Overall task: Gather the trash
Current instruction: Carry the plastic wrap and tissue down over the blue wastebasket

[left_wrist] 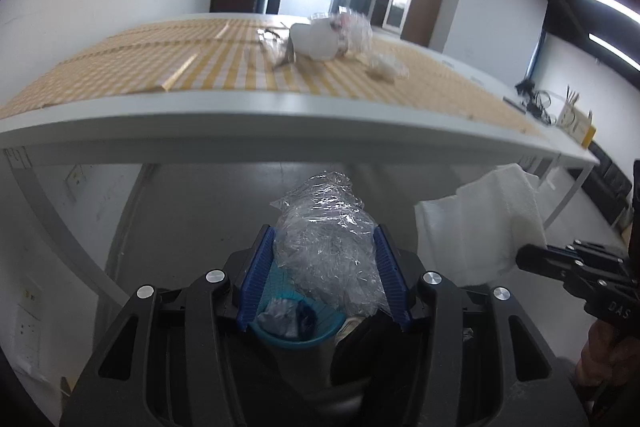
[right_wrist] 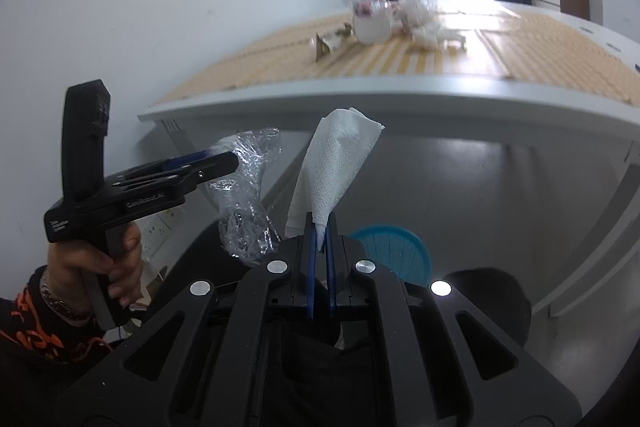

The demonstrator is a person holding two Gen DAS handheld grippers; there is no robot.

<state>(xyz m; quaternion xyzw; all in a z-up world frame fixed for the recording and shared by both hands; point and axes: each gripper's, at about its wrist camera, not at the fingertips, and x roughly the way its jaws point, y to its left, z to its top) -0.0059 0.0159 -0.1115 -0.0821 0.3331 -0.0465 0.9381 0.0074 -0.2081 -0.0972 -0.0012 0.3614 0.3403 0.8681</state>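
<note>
A crumpled wad of clear plastic wrap (left_wrist: pixel 326 247) is clamped between the blue pads of the left tongs (left_wrist: pixel 325 259), held above a blue bin (left_wrist: pixel 294 323) below the desk edge. A white paper napkin (right_wrist: pixel 334 171) is pinched upright in the closed right tongs (right_wrist: pixel 320 227). More litter (left_wrist: pixel 332 35) is seen on the checkered desk (left_wrist: pixel 240 107) behind.

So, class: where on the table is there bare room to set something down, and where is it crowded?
Bare: the checked cloth along the table's near edge. Crowded: the far middle, around the white cup, crumpled plastic and wrappers.
</note>
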